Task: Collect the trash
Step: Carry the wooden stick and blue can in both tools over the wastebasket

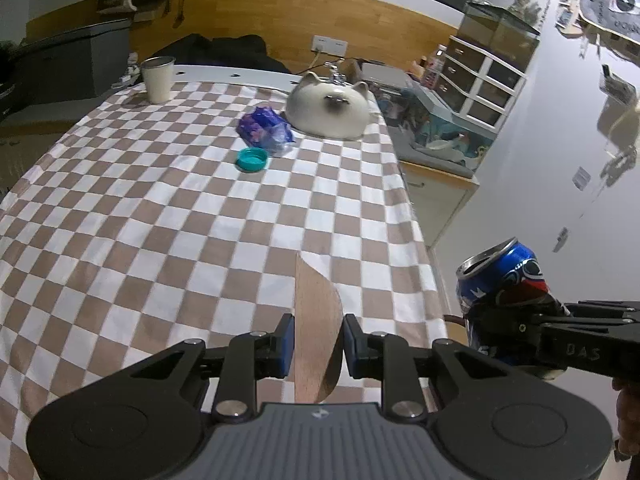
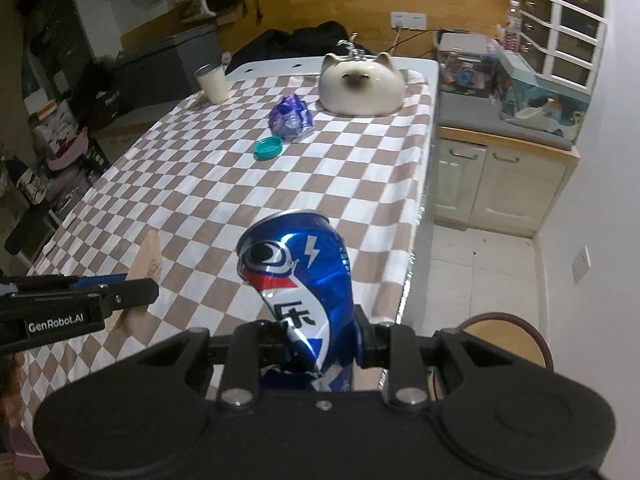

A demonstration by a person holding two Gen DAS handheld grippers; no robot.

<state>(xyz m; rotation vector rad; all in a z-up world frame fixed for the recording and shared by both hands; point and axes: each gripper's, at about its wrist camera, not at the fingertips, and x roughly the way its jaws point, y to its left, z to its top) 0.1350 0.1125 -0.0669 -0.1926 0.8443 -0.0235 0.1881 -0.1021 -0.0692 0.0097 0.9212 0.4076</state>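
My right gripper [image 2: 320,344] was clenched on a crumpled blue can [image 2: 302,280] bearing a white lightning bolt, a red-white-blue roundel and white Chinese characters. My left gripper [image 1: 319,344] pinched a thin, rounded wooden piece [image 1: 316,320] on edge; its side read "GenRobot.AI". Both hung over the near end of the brown-and-white checked tablecloth [image 1: 160,220]. Farther off lay a crinkled purple wrapper [image 1: 264,130], with a teal plastic lid [image 1: 251,159] just beside it, a cat-faced ceramic bowl [image 1: 328,110] and a cream cup [image 1: 157,79].
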